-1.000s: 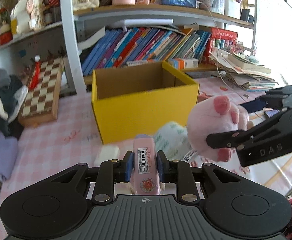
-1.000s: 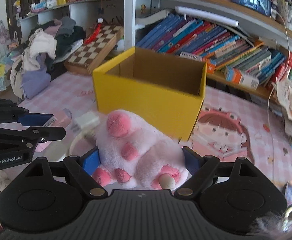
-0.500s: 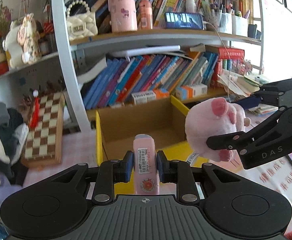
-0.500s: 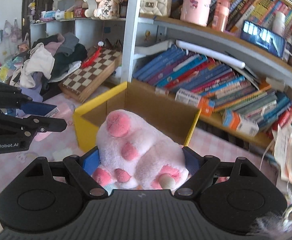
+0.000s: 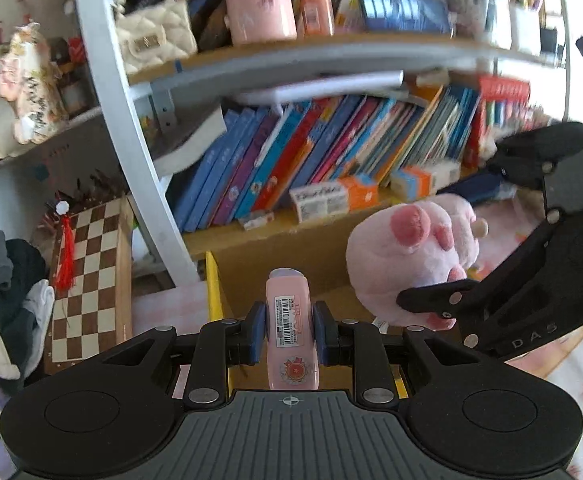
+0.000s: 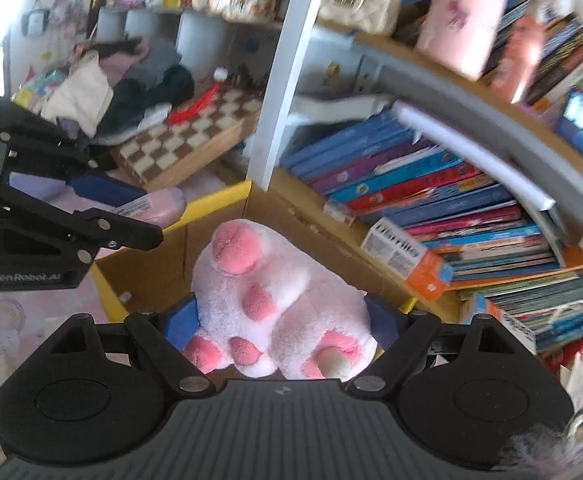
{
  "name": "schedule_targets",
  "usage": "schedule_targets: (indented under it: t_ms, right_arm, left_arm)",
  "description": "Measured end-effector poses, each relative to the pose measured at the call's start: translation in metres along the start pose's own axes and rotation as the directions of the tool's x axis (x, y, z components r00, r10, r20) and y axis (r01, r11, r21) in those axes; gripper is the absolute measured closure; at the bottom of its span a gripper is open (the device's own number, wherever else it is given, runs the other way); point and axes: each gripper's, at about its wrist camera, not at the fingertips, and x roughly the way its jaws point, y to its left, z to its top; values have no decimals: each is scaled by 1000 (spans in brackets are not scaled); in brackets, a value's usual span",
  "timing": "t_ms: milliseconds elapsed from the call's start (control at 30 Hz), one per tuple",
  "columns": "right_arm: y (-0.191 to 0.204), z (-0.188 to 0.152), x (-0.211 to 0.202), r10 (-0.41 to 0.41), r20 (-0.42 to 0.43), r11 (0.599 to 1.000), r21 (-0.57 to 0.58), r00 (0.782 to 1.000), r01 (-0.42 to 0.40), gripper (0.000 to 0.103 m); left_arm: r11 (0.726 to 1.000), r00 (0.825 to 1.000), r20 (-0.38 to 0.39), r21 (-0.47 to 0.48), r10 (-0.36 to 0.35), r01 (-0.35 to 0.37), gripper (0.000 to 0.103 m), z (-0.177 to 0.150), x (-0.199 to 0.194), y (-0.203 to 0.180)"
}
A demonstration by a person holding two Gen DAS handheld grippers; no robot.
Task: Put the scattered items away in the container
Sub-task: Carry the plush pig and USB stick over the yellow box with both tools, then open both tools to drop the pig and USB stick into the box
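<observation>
My left gripper (image 5: 289, 322) is shut on a pink bottle (image 5: 287, 296) with a barcode label, holding it upright over the left part of the yellow cardboard box (image 5: 211, 280). My right gripper (image 6: 281, 320) is shut on a fluffy pink plush paw (image 6: 271, 280), its jaws spread wide around it, above the box's open brown inside (image 6: 159, 268). In the left wrist view the plush paw (image 5: 407, 256) hangs to the right of the bottle. In the right wrist view the left gripper (image 6: 139, 212) and pink bottle (image 6: 159, 204) hover at the yellow rim (image 6: 215, 200).
A bookshelf with slanted books (image 5: 311, 160) stands close behind the box, with a white post (image 5: 131, 160) beside it. A chessboard (image 5: 87, 280) leans at the left next to a pile of clothes (image 5: 3, 280). Small boxes (image 6: 407, 256) lie on the lower shelf.
Both grippers have moved forward and a little up, from in front of the yellow box to over its opening. The shelf looms closer. Both grips are unchanged.
</observation>
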Motion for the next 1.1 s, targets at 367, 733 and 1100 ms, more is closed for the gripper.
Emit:
schedule_targets:
  t_ms: [367, 733, 1100]
  right_arm:
    - [-4, -3, 84, 42, -190, 986, -148, 981, -71, 17]
    - [-10, -11, 124, 48, -288, 981, -167, 956, -100, 26]
    - [-8, -12, 119, 67, -264, 986, -127, 962, -104, 17]
  left_arm:
    - [1000, 985, -169, 14, 21, -19, 79, 2, 74, 5]
    - [998, 968, -250, 63, 30, -14, 78, -1, 107, 0]
    - [995, 970, -239, 92, 47, -26, 57, -1, 107, -1]
